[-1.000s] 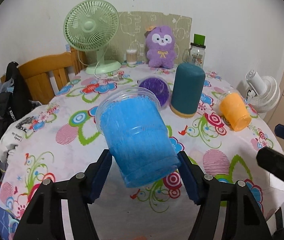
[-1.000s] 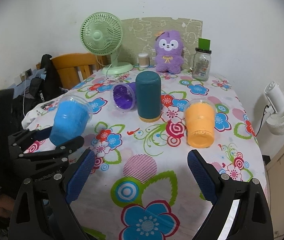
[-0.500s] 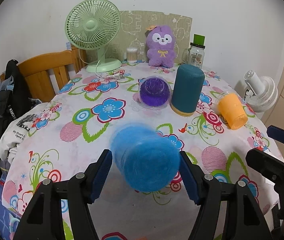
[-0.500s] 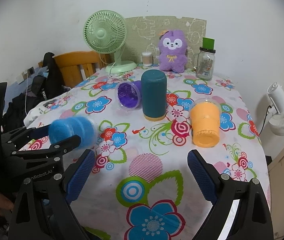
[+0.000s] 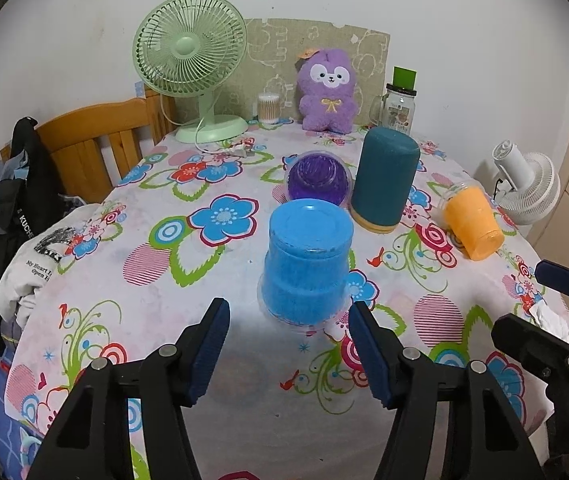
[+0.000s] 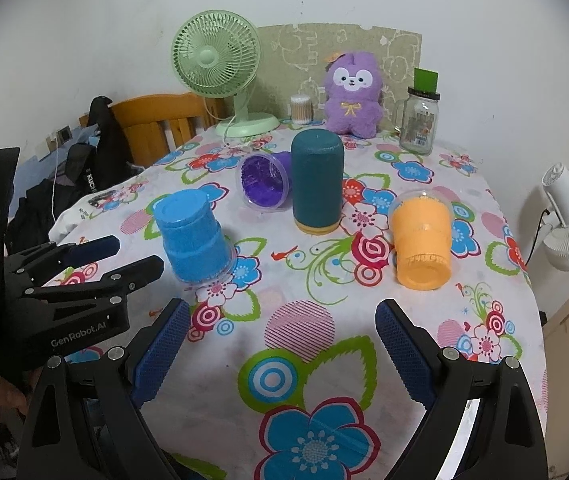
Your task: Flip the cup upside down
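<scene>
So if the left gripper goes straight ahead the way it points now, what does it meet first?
Most likely the blue cup, standing upside down on the table just ahead of the open left gripper.

Blue cup [image 6: 192, 238] upside down on table [image 6: 324, 344]; left tool [image 6: 124, 258] beside it, spread.
</scene>
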`<state>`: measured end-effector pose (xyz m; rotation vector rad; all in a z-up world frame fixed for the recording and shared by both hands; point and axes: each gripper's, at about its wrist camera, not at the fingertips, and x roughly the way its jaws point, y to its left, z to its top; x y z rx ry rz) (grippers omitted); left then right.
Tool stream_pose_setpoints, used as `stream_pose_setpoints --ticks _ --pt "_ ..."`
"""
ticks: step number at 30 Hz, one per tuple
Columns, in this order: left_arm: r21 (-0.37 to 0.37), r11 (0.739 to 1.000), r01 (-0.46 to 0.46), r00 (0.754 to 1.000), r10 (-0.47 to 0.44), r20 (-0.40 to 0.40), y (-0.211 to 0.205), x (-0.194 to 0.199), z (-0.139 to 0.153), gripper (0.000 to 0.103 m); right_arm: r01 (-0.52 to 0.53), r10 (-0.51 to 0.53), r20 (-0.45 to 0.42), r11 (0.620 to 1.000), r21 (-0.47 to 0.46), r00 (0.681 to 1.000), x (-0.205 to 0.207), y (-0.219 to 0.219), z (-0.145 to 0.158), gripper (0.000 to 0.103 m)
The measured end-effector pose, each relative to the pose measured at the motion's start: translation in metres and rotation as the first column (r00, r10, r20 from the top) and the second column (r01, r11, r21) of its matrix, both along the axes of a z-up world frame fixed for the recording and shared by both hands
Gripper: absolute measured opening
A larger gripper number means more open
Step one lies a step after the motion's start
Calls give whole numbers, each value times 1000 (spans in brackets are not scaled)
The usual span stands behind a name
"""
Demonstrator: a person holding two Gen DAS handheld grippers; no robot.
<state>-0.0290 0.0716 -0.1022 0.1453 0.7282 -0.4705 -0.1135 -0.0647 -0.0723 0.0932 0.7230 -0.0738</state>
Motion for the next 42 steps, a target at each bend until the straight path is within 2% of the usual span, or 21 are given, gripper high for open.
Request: stream_pose_setpoints --ticks 11,13,16,19,27,29,30,31,33,36,42 --pt "-19 1000 10 1000 -10 -10 0 10 5 66 11 -11 -13 1000 8 1000 3 -2 -4 95" --pt "-17 1000 11 1000 -11 -6 1 11 5 78 9 -9 -15 1000 6 1000 6 -2 -4 95" --pt "-14 1000 15 1000 -15 1 0 14 7 89 7 -7 -22 1000 4 1000 9 0 -5 95" --pt "-1 999 32 999 -32 -2 -4 21 8 95 10 -10 -34 1000 5 999 12 1 -8 95" --pt "33 997 71 997 -71 -4 -22 49 7 98 28 -28 -50 1000 12 998 16 -4 -14 95" --pt "36 997 71 997 -71 -5 -26 54 4 96 34 -34 -54 999 14 998 16 -6 -15 95" --pt "33 997 73 997 -72 -7 -27 57 2 89 37 -36 -55 999 14 998 16 -7 -16 95" --pt "31 996 79 997 -79 -13 -28 58 1 74 41 -40 -56 999 15 998 16 -9 -16 95" --pt "29 995 96 994 -94 -50 -31 62 -3 59 48 -46 -58 999 18 997 16 -11 -16 95" --pt "17 996 92 994 -91 -58 -29 63 -2 57 54 -52 -55 998 26 997 16 -15 -16 95" --pt "-8 997 77 997 -78 -5 -19 53 16 56 44 -42 -51 998 33 998 17 -12 -15 95"
